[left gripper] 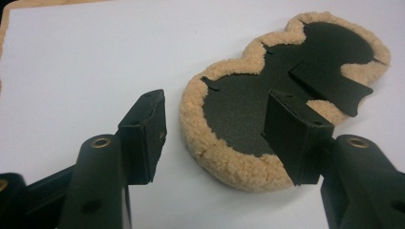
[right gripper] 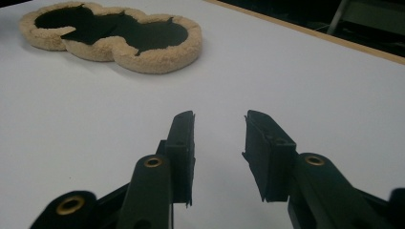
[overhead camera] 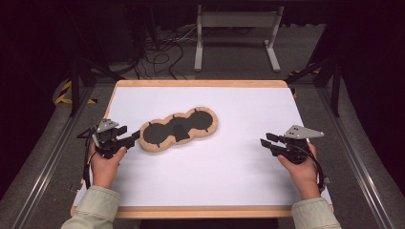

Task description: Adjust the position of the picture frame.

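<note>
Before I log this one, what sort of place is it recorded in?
Probably a lab or recording bay, not a home. A white table with a wood rim stands on a grey floor inside a dark metal frame; loose cables trail behind. A fleece-edged black pad lies on it.

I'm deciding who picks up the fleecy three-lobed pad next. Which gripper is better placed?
Left. The left gripper is at the near end of the pad, open jaws straddling its fleecy rim. The right gripper is open over bare table, well away.
</note>
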Motion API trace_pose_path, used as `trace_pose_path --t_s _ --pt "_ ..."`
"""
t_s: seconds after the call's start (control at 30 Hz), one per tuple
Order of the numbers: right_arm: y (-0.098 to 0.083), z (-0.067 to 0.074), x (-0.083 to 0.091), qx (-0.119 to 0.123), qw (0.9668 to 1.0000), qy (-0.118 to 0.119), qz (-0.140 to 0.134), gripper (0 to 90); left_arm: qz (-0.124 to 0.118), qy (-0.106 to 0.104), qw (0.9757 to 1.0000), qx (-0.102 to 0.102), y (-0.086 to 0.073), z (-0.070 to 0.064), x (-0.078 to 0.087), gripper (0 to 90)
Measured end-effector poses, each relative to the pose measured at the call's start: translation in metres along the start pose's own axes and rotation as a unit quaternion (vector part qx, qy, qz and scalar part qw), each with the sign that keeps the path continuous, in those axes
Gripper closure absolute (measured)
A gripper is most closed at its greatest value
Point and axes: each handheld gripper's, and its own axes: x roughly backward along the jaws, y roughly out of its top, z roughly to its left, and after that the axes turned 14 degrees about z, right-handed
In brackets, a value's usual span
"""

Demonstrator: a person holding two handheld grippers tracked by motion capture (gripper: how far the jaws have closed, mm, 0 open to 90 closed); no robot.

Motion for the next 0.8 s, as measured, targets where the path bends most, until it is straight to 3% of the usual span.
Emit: trace_pose_path --t_s 0.17,0.4,0.8 --pt "-0.003 0.0 0.007 -0.005 1.0 -0.002 -0.003 62.3 0.002 -0.001 1.0 -0.006 0.004 -0.001 -0.003 38.1" --pt "-0.011 -0.004 0.011 -0.033 0.9994 0.01 0.001 61.0 0.006 0.022 0.9992 -0.032 0.014 -0.007 -0.003 38.2" --pt "-0.019 0.004 0.019 -0.027 0.9996 -0.003 0.01 56.9 0.003 0.008 0.9993 -0.037 0.039 -0.003 -0.006 36.6"
